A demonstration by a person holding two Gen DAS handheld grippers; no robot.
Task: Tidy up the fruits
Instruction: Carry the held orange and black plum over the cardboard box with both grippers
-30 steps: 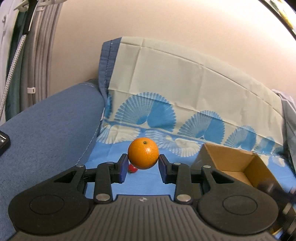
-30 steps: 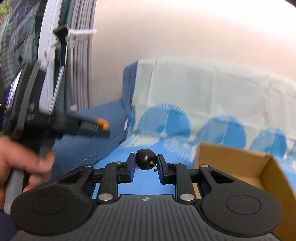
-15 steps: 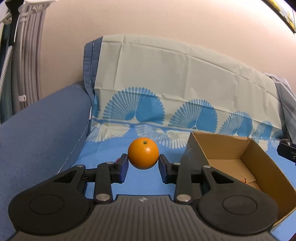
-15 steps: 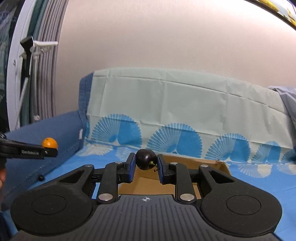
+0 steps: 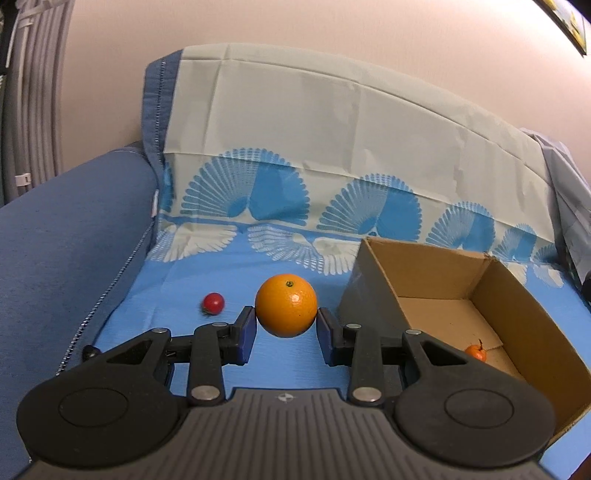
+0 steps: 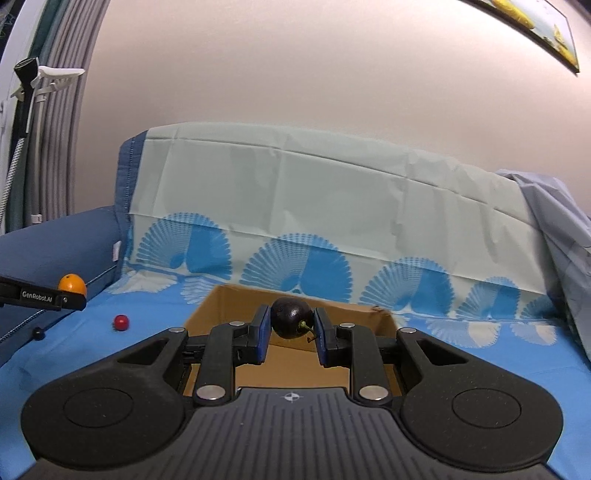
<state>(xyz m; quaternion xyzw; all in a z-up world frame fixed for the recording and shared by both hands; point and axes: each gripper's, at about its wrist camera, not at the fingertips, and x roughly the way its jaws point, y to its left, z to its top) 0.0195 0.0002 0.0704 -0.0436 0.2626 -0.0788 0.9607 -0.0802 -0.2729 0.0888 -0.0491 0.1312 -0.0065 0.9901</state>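
White "GenRobot.AI" lettering, left claw (image 6: 74, 295), orange (image 6: 72, 283)

White "GenRobot.AI" lettering runs along the left tongs (image 6: 70, 295), nothing else legible.

A plain beige wall (image 6: 295, 92) rises behind a blue sofa (image 5: 55, 258), its seat and backrest draped in a pale cloth (image 5: 332, 140) printed with blue fan shapes. A framed picture (image 6: 535, 26) hangs at upper right. Grey ribbed curtains (image 6: 62, 147) fall at far left, beside a white bracket (image 6: 59, 74). Crumpled light-blue fabric (image 6: 561, 229) lies over the sofa's right end.
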